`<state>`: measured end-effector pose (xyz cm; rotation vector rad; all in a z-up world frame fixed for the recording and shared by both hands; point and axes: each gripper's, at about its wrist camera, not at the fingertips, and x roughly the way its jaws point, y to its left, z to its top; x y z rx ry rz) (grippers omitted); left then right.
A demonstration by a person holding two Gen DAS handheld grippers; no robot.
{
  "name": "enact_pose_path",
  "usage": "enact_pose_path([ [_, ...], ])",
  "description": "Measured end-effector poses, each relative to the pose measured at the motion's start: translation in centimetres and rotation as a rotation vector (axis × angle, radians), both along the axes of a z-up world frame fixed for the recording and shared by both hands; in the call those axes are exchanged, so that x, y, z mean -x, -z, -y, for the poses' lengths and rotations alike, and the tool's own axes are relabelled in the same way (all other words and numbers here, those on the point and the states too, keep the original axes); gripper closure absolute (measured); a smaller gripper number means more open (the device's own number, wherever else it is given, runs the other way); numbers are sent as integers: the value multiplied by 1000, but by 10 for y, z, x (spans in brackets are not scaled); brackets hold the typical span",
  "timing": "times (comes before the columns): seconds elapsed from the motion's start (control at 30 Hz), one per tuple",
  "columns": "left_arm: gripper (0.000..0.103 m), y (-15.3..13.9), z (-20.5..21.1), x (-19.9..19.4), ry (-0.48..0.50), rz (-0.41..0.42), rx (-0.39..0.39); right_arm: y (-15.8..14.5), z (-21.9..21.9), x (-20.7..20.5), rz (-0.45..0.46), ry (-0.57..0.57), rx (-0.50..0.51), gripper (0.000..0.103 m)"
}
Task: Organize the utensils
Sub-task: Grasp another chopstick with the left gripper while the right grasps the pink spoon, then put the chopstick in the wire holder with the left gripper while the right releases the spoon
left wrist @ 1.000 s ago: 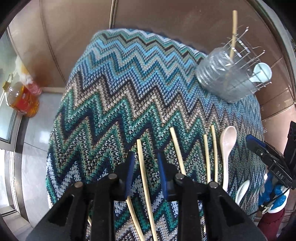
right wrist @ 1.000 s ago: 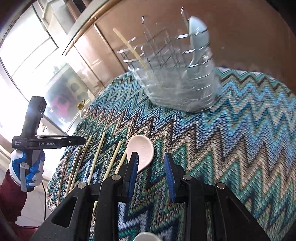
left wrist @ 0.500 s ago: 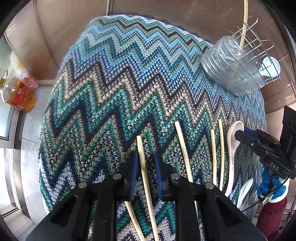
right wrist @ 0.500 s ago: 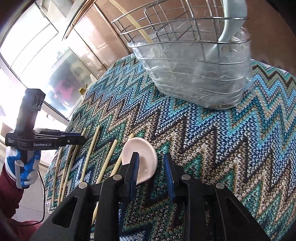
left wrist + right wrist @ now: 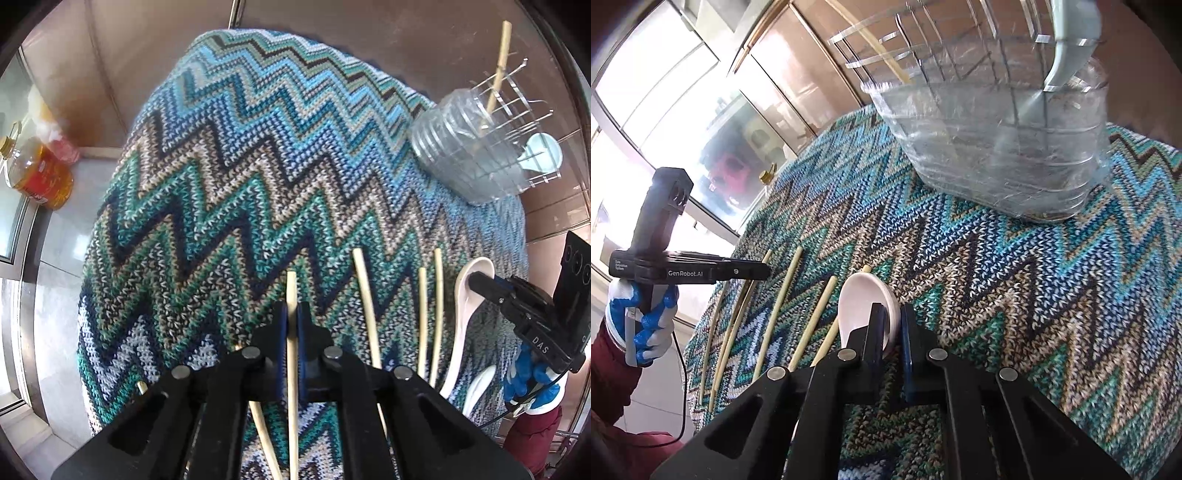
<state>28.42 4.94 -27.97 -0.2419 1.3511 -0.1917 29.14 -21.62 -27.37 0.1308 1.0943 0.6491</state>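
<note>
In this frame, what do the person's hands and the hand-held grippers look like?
Both hand-held grippers are matte black with blue finger pads and silver pivot bolts. The left hand-held gripper reads "GenRobot.AI" and trails a black cable. The blue-and-white gloved left hand has a maroon sleeve.

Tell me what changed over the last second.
Both claws closed: the left claw shut on a chopstick, and the right claw moved forward and pinched the rim of the white spoon. The other chopsticks and the holder stayed where they were.
</note>
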Motion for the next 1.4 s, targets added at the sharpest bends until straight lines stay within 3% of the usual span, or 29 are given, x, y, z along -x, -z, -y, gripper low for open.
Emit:
enact_pose_path([
  [0.33, 99, -51, 5, 37, -6, 143, 40, -54, 16, 43, 135, 61, 31, 96],
  [0.9, 99, -190, 4, 131, -30, 555, 106, -170, 31, 147, 414, 183, 77, 96],
  [1.2, 99, -261, 22, 150, -37, 784, 124, -223, 44, 163, 591, 309, 102, 96],
  [1.4, 99, -293, 42, 135, -44, 905, 130, -246, 50, 150, 688, 410, 128, 96],
])
